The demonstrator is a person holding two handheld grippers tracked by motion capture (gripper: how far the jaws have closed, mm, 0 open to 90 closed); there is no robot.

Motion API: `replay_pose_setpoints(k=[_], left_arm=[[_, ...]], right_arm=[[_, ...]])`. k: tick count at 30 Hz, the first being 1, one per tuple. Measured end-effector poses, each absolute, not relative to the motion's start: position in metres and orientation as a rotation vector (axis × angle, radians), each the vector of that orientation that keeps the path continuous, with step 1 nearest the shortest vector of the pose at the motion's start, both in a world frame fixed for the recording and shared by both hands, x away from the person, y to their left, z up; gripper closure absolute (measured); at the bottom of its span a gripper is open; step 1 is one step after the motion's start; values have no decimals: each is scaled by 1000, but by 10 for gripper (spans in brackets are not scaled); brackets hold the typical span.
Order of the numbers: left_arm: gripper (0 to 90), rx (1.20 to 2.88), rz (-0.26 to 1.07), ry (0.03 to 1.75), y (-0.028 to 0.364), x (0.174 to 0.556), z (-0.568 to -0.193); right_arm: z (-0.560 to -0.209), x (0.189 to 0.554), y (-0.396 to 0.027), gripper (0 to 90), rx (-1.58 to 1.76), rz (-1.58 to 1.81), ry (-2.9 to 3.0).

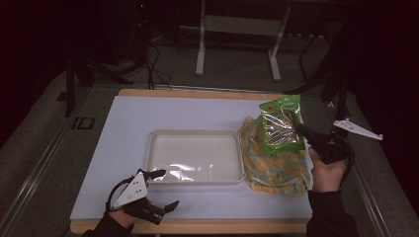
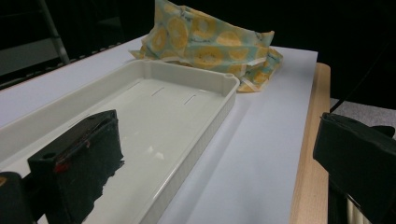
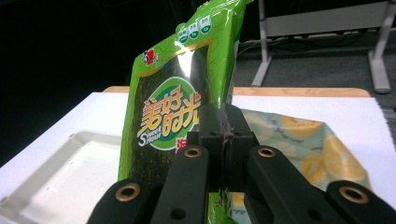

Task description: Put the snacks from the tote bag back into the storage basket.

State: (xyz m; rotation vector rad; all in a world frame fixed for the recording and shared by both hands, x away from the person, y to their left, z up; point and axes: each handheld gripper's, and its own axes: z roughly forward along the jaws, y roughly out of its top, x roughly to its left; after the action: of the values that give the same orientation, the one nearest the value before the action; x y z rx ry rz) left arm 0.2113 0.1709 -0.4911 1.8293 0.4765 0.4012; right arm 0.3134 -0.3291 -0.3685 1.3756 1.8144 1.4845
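You can read a bit on the green snack packet (image 3: 182, 88) in the right gripper view: "Sweet" and "Shour" in small white letters, sitting under big yellow-orange Chinese characters on its front. There's a small red logo near its top left corner and three little round badges along its top edge, but those are too tiny to make out.

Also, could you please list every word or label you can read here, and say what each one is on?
"Sweet Shour", as it seems to read: green snack packet, clamped in the right hand-held gripper.
Large Chinese characters above it: too stylised to read.
Small round badges along the packet's top: too small to read.
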Motion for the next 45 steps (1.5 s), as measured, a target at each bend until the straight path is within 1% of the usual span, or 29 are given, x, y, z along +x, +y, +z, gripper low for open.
replay_pose_setpoints(k=[13,33,38,45], left_arm=[[16,1831,397,475,170,211,-491],[16,1830,399,467,171,210,-490],[17,1828,395,467,170,210,-490],[16,1827,396,464,170,210,-490]], right_arm=[[-372,317,-298,892,1358,1519,1854],[-396,324,-243,892,1343,1555,1931],[-404,325,-232,892,1356,1576,1940],[-424,324,-213,892,1363,1596,1949]])
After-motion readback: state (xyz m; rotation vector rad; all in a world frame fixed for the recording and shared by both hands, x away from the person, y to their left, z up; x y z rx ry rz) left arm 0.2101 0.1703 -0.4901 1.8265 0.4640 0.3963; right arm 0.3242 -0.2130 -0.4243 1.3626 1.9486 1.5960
